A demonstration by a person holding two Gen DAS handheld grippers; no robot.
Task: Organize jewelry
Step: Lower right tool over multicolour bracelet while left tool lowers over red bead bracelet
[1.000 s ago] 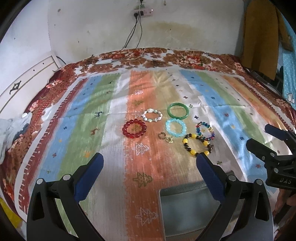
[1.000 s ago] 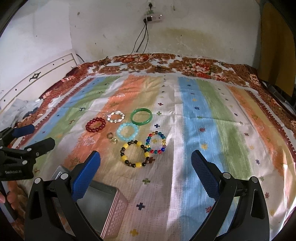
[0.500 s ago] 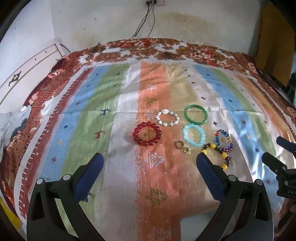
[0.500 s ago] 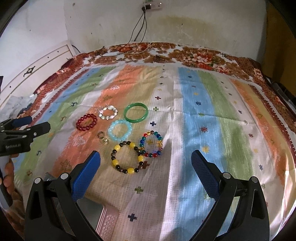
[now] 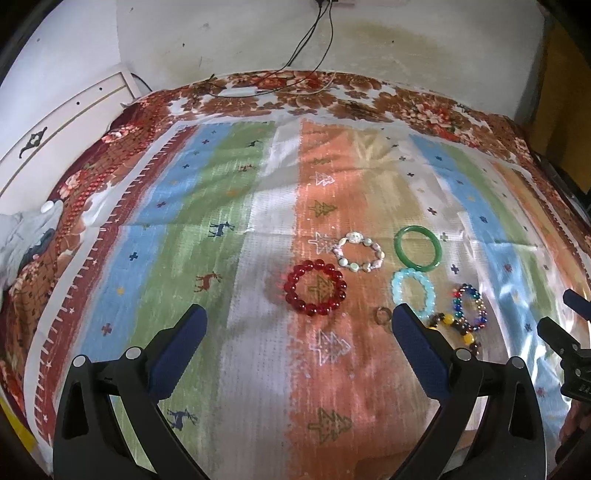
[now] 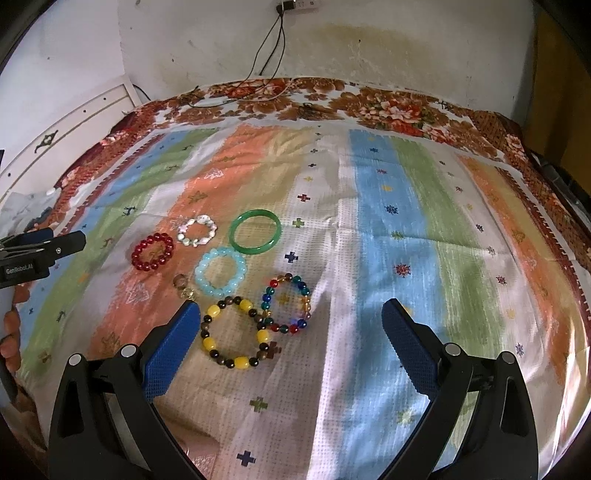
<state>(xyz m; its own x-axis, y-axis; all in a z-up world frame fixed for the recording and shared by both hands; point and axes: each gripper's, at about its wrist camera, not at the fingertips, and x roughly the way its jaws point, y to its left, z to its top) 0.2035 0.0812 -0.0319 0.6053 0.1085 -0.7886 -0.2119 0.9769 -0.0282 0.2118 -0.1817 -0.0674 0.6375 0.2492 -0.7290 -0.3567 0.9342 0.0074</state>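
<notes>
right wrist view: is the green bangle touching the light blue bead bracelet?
No. The green bangle lies apart from the light blue bead bracelet, with a strip of cloth showing between them.

Stained white wall [image 6: 369, 48] w/ power strip [image 6: 295, 5], striped bedspread [image 6: 388, 229], white headboard [image 5: 62, 125].

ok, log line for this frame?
phase: approach | left gripper: open, empty | right gripper: open, empty, above yellow-and-dark bead bracelet | six bracelets on striped cloth, untouched
</notes>
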